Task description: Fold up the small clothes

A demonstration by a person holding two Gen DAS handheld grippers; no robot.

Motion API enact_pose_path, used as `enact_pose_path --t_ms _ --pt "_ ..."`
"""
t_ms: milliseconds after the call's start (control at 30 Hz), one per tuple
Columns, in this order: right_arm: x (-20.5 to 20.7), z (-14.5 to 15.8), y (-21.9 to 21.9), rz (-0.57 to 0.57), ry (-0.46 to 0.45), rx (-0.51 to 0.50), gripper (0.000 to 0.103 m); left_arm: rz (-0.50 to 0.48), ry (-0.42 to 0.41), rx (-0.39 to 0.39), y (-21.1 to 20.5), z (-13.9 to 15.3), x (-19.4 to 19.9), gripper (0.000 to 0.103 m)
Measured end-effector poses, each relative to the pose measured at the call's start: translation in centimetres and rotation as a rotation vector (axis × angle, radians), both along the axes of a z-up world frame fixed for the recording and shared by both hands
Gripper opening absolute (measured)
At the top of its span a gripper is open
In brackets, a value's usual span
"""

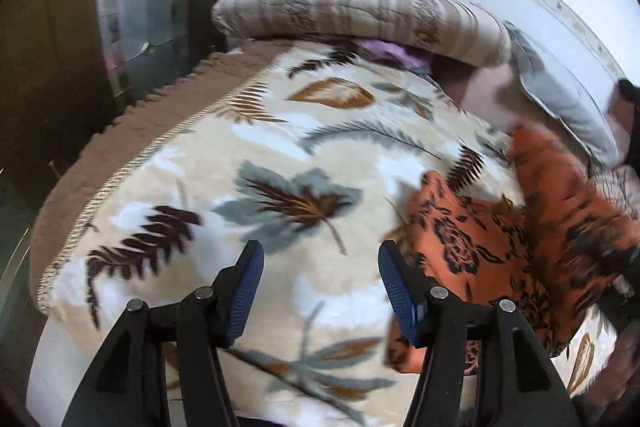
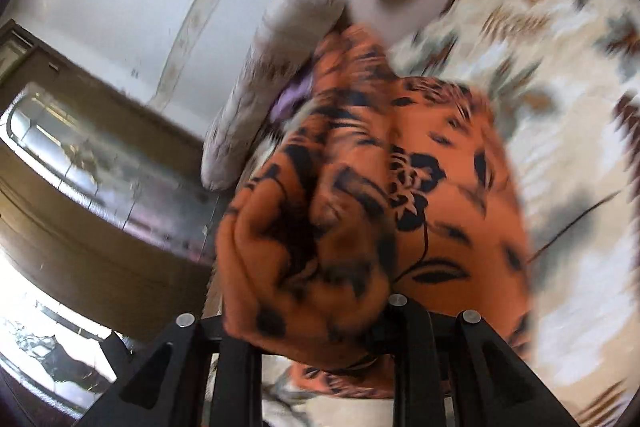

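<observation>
Left gripper (image 1: 321, 291): fingers apart, empty, free to take an edge | right gripper (image 2: 320, 323): clamped on orange floral garment (image 2: 380, 187), bunched clear of leaf-print blanket (image 1: 240, 155) for spreading.

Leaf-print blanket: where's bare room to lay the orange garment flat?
The blanket lies bare between its brown fringe and the orange garment, ahead of the open left gripper. Crowded by the rolled quilt and grey pillow.

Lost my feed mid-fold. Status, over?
Left tool open, empty, over the leaf-print blanket. Right tool clamped on bunched orange floral garment. Rolled striped quilt beyond; nothing blocking.
</observation>
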State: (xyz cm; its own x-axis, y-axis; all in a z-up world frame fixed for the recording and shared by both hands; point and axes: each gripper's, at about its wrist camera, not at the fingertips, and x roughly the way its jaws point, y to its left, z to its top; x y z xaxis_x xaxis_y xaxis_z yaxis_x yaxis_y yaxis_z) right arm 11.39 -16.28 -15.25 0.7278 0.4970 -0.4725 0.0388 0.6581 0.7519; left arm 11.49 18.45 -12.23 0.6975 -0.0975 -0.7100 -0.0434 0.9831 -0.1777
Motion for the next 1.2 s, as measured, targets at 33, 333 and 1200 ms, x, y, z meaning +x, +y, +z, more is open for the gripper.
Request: enact_pose_path --t_ms 33,333,1200 --pt "0.9 -1.1 2.0 0.035 0.034 0.000 0.025 0.011 -0.003 -0.003 0.6 0.1 -0.2 0.061" --pt "1.4 -6.9 5.8 0.192 0.139 0.120 0.058 0.045 0.019 -0.025 2.7 -0.3 -0.8 0.061" --pt "-3.7 -9.9 -6.6 0.145 0.081 0.077 0.034 -0.297 0.149 -0.108 -11.4 -6.2 -0.1 0.014"
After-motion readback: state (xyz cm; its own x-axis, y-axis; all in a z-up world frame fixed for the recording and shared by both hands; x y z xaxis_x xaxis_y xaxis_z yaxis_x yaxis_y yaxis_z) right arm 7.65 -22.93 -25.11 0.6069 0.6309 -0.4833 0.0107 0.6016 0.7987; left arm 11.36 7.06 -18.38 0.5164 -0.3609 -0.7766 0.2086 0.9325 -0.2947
